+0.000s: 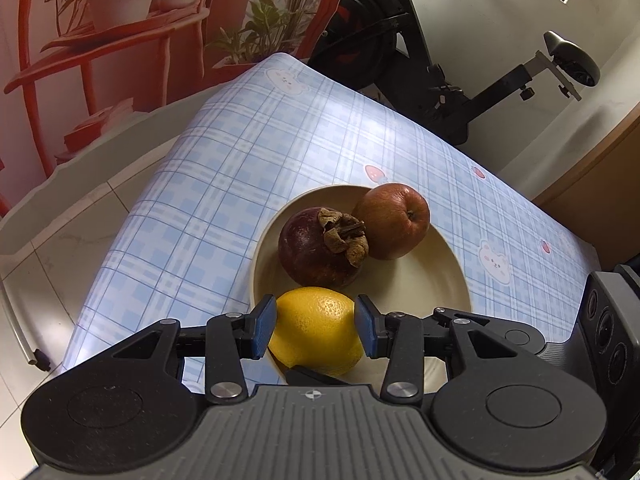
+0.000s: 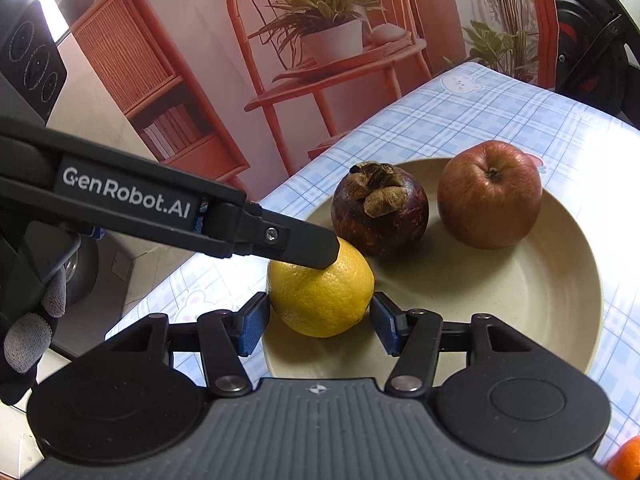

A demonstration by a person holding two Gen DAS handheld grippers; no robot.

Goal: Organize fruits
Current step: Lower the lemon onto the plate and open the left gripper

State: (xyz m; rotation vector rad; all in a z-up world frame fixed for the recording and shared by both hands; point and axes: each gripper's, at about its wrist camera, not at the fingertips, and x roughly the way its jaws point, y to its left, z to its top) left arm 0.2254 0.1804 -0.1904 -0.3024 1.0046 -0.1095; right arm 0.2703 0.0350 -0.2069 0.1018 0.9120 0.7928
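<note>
1. Down at the near rim of the plate, the left gripper has its blue pads on both sides of the lemon, pressing on its skin and pinching it.
2. From the right wrist view, one black finger of the left gripper comes in from the left and lies on top of the lemon.
3. The right gripper also brackets the lemon: its left pad touches the rind, while its right pad sits just beside the fruit, and whether that one presses I cannot tell.
4. The lemon sits at the plate's near-left edge, partly over the rim.
5. Just beyond it, touching or nearly so, a mangosteen stands with its dry calyx up.
6. An apple rests beside the mangosteen, stem upward, on the plate's far side.
7. The plate lies on a blue checked tablecloth.
8. A gloved hand shows at the left edge of the right wrist view.
9. An orange fruit peeks in at the bottom right corner.
</note>
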